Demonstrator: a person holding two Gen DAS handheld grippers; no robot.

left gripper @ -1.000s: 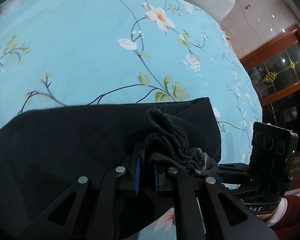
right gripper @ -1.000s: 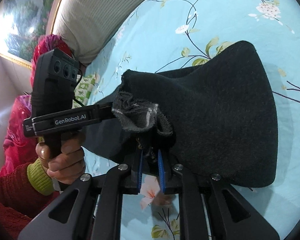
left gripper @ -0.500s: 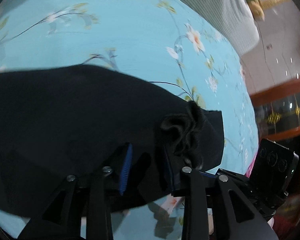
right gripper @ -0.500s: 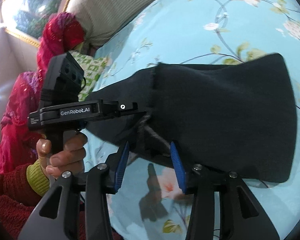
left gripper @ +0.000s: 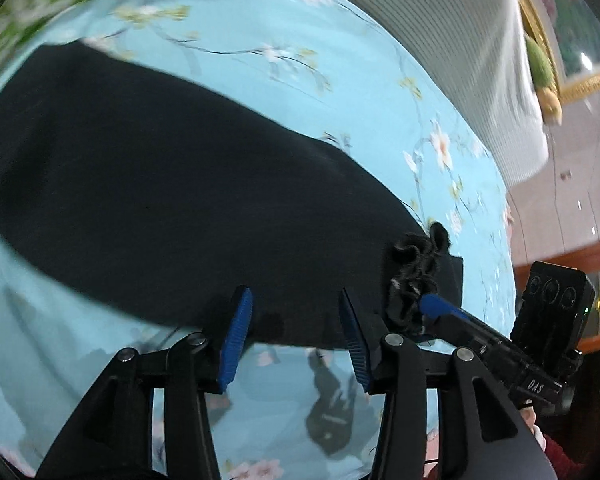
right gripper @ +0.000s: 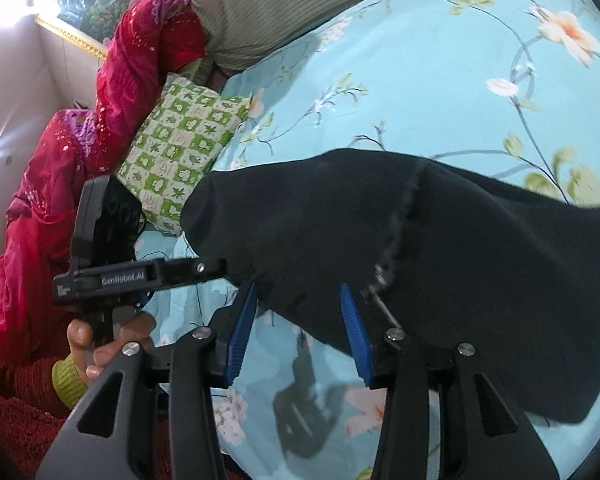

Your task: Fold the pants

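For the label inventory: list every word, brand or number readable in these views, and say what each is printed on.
"GenRobot.AI": white print on the black bar of the left gripper, seen in the right wrist view.
"DAS": white letters on the black body of the right gripper, seen in the left wrist view.
Small white mark beside "GenRobot.AI": too small to read.

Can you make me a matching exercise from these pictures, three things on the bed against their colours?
Things:
1. pants
2. pillow
3. bedsheet

Colours:
A. light blue with flowers
B. black
C. green and white checks

Pairs: 1-B, 2-C, 3-A
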